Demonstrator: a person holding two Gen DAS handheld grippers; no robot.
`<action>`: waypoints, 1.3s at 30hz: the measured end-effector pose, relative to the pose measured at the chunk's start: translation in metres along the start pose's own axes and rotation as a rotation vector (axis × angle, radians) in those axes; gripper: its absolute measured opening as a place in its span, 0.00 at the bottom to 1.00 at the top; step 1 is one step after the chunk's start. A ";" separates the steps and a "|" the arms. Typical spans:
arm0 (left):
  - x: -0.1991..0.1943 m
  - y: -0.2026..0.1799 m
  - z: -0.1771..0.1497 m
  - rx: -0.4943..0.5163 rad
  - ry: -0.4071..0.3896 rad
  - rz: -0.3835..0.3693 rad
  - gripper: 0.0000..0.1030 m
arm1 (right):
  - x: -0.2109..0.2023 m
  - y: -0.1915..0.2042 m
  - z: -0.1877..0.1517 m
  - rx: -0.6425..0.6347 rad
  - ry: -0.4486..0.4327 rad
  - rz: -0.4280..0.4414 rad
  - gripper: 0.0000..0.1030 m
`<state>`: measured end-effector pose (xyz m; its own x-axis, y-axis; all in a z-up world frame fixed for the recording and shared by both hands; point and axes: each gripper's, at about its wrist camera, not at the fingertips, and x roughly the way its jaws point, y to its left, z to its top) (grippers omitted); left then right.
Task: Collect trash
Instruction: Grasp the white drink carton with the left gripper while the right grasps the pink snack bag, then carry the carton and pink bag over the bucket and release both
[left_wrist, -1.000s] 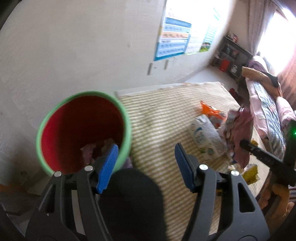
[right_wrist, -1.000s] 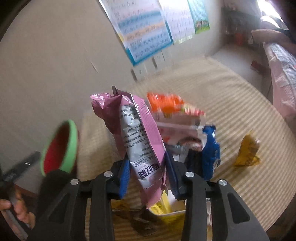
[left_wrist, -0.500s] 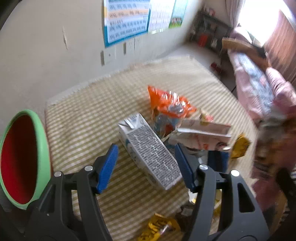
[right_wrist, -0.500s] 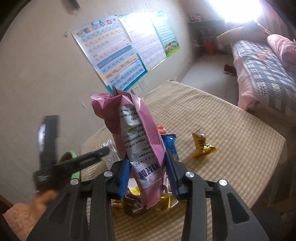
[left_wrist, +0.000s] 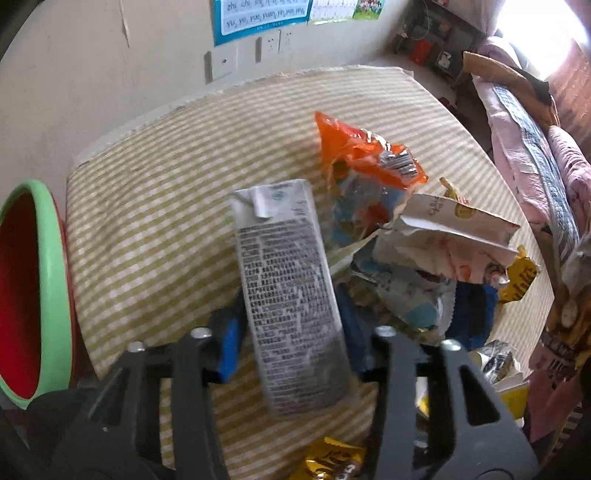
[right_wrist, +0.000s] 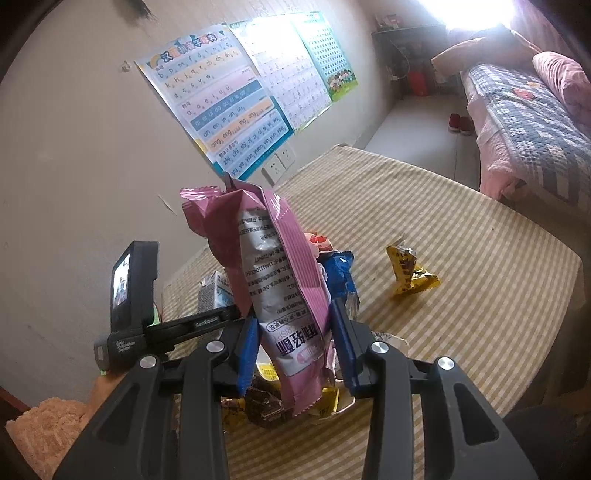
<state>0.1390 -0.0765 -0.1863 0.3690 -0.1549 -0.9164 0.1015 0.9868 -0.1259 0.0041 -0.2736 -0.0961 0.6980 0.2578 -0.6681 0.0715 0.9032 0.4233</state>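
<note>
A milk carton (left_wrist: 291, 291) lies lengthwise on the striped table (left_wrist: 155, 206), a little toward the table's left edge and the wall side of the litter pile. The left gripper (left_wrist: 290, 336) straddles its near half; the jaws are closing on it, the blue pads at the carton's two long sides, though whether they already press it is hard to tell. Just right of the carton sit an orange wrapper (left_wrist: 362, 158), a torn white bag (left_wrist: 447, 236) and a blue wrapper (left_wrist: 472, 314), heaped together. A yellow wrapper (right_wrist: 410, 273) lies apart, nearer the table's right edge. The right gripper (right_wrist: 293, 350) pinches a pink snack bag (right_wrist: 273, 280) upright above the pile's near side. Off the table's left edge stands a red bin with a green rim (left_wrist: 55, 288).
</note>
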 end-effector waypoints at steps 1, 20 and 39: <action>-0.003 0.002 -0.002 0.003 -0.005 -0.001 0.35 | 0.000 0.000 0.000 0.000 -0.002 -0.001 0.35; -0.143 0.028 -0.045 0.065 -0.341 0.005 0.35 | -0.009 0.046 0.001 -0.101 -0.038 0.018 0.35; -0.164 0.069 -0.053 -0.028 -0.399 -0.006 0.35 | 0.004 0.106 -0.013 -0.224 0.029 0.052 0.35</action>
<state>0.0363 0.0198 -0.0653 0.6990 -0.1606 -0.6968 0.0811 0.9860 -0.1459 0.0050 -0.1722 -0.0621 0.6757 0.3128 -0.6676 -0.1258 0.9412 0.3136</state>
